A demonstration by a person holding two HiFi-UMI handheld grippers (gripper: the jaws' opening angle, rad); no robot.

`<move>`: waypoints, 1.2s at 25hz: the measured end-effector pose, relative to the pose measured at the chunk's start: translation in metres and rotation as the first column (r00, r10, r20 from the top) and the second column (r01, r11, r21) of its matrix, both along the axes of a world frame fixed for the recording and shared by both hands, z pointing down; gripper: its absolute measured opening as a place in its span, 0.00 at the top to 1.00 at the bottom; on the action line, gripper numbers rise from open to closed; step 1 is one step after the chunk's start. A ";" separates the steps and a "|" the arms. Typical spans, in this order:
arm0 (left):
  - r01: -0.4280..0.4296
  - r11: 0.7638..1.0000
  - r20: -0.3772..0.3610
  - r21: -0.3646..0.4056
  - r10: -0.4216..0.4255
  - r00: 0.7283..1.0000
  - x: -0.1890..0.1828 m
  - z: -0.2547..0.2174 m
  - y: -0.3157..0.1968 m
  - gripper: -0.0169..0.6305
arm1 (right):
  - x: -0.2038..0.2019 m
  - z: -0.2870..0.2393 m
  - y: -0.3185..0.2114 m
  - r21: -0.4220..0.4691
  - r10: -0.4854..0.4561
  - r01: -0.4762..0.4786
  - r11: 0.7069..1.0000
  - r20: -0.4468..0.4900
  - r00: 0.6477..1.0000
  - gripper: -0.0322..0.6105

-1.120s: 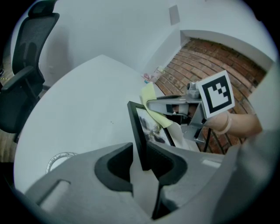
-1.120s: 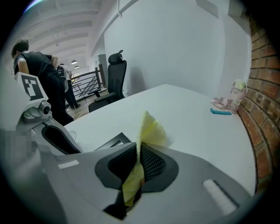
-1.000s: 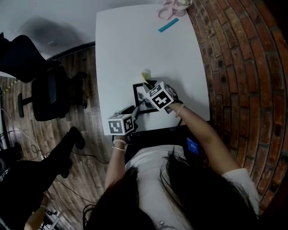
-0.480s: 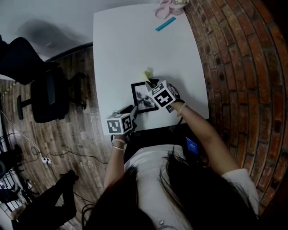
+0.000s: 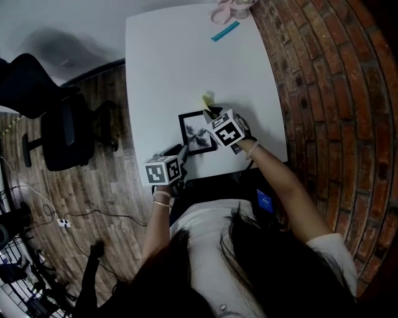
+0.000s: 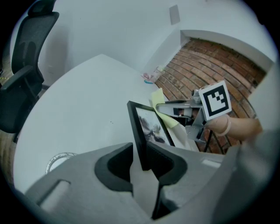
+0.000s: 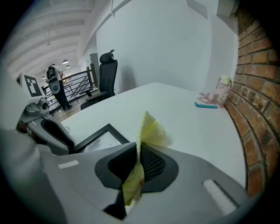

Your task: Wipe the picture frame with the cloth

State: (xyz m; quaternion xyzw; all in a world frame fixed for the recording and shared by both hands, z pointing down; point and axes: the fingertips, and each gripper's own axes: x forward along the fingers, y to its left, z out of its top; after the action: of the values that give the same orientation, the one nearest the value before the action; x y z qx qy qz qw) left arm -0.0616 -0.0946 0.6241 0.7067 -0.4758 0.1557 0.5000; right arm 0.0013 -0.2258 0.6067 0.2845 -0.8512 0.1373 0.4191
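A black picture frame [image 5: 196, 132] with a dark print lies near the front edge of the white table [image 5: 180, 62]. My left gripper [image 5: 182, 152] is shut on the frame's near edge; in the left gripper view the frame [image 6: 146, 127] stands between the jaws [image 6: 141, 164]. My right gripper [image 5: 210, 112] is shut on a yellow cloth [image 5: 206, 100] at the frame's far right corner. In the right gripper view the cloth [image 7: 148, 131] sticks up from the jaws [image 7: 136, 168], with the frame [image 7: 103, 138] just to the left.
A teal strip [image 5: 224, 31] and a pink object [image 5: 227, 9] lie at the table's far right corner. A brick wall [image 5: 329, 93] runs along the right side. A black office chair [image 5: 53, 118] stands on the wood floor at the left.
Both grippers keep their hold and stay at the frame, the right one with the cloth edging toward its far corner. A person at the lower left has moved out of view.
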 end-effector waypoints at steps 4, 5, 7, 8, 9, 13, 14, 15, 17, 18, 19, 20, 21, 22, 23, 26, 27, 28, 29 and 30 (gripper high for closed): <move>-0.006 1.000 -0.006 0.006 0.006 1.000 0.002 -0.004 -0.001 0.82 | 0.010 0.001 -0.003 -0.001 0.023 -0.023 1.000 -0.014 1.000 0.90; -0.007 1.000 -0.006 0.006 0.007 1.000 0.002 -0.004 -0.001 0.82 | 0.013 0.002 -0.004 0.001 0.027 -0.027 1.000 -0.023 0.999 0.90; -0.008 1.000 -0.006 0.006 0.008 1.000 0.002 -0.003 -0.001 0.82 | 0.018 0.002 -0.007 0.013 0.029 -0.029 1.000 -0.041 0.999 0.90; -0.009 1.000 -0.006 0.007 0.009 1.000 0.002 -0.003 -0.001 0.82 | 0.019 0.000 -0.008 0.019 0.030 -0.029 0.999 -0.043 0.999 0.90; -0.010 1.000 -0.005 0.007 0.010 1.000 0.001 -0.003 -0.001 0.82 | 0.019 -0.001 -0.009 0.022 0.033 -0.032 0.999 -0.040 0.999 0.90; -0.014 1.000 -0.001 0.004 0.014 1.000 0.001 -0.002 -0.002 0.82 | 0.013 -0.007 -0.009 0.017 0.035 -0.035 0.999 -0.010 0.999 0.90; -0.014 1.000 -0.003 0.006 0.014 1.000 0.002 -0.003 -0.002 0.82 | 0.010 -0.007 -0.008 0.015 0.027 -0.027 1.000 -0.009 1.000 0.90; -0.015 1.000 -0.004 0.007 0.015 1.000 0.003 -0.003 -0.002 0.82 | 0.008 -0.007 -0.007 0.014 0.017 -0.016 1.000 -0.011 1.000 0.90; -0.013 1.000 -0.003 0.005 0.013 1.000 0.002 -0.002 -0.001 0.82 | 0.004 -0.006 -0.005 0.012 -0.002 0.002 1.000 -0.021 1.000 0.90; -0.013 1.000 -0.001 0.003 0.013 1.000 0.002 -0.001 0.000 0.82 | 0.004 -0.005 -0.004 0.009 -0.003 0.004 1.000 -0.025 1.000 0.90; -0.013 1.000 0.002 0.001 0.013 1.000 0.001 -0.001 0.000 0.82 | 0.004 -0.003 -0.003 0.004 0.000 0.000 1.000 -0.025 1.000 0.90; -0.013 1.000 0.003 0.002 0.013 1.000 0.001 -0.001 0.000 0.82 | 0.005 -0.002 -0.003 0.000 0.004 -0.004 1.000 -0.022 1.000 0.90; -0.014 1.000 0.000 0.006 0.014 1.000 0.002 -0.003 -0.001 0.82 | 0.005 -0.001 -0.003 -0.002 0.007 -0.007 1.000 -0.019 1.000 0.90; -0.015 1.000 -0.003 0.010 0.015 1.000 0.003 -0.004 -0.002 0.82 | 0.005 0.000 -0.003 -0.002 0.008 -0.008 1.000 -0.016 1.000 0.90; -0.015 1.000 -0.005 0.012 0.015 1.000 0.003 -0.004 -0.002 0.82 | 0.005 -0.001 -0.003 0.000 0.007 -0.007 1.000 -0.015 1.000 0.90; -0.015 1.000 -0.005 0.014 0.015 1.000 0.003 -0.004 -0.002 0.82 | 0.005 -0.002 -0.001 0.002 0.004 -0.004 1.000 -0.019 1.000 0.90; -0.015 1.000 -0.005 0.014 0.016 1.000 0.003 -0.004 -0.002 0.82 | 0.005 -0.002 0.000 0.002 0.004 -0.004 1.000 -0.019 1.000 0.90; -0.016 1.000 -0.005 0.014 0.016 1.000 0.003 -0.004 -0.002 0.82 | 0.005 -0.002 0.000 0.002 0.005 -0.005 1.000 -0.019 1.000 0.90; -0.016 1.000 -0.006 0.013 0.016 1.000 0.003 -0.004 -0.002 0.82 | 0.005 -0.002 0.001 0.001 0.006 -0.006 1.000 -0.020 1.000 0.90; -0.017 1.000 -0.006 0.012 0.017 1.000 0.003 -0.004 -0.002 0.82 | 0.006 -0.002 0.002 0.000 0.008 -0.008 1.000 -0.021 1.000 0.90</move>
State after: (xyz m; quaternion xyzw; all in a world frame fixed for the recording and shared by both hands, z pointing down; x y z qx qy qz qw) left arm -0.0590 -0.0964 0.6198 0.7142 -0.4692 0.1547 0.4958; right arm 0.0068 -0.2238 0.6042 0.2891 -0.8457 0.1362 0.4274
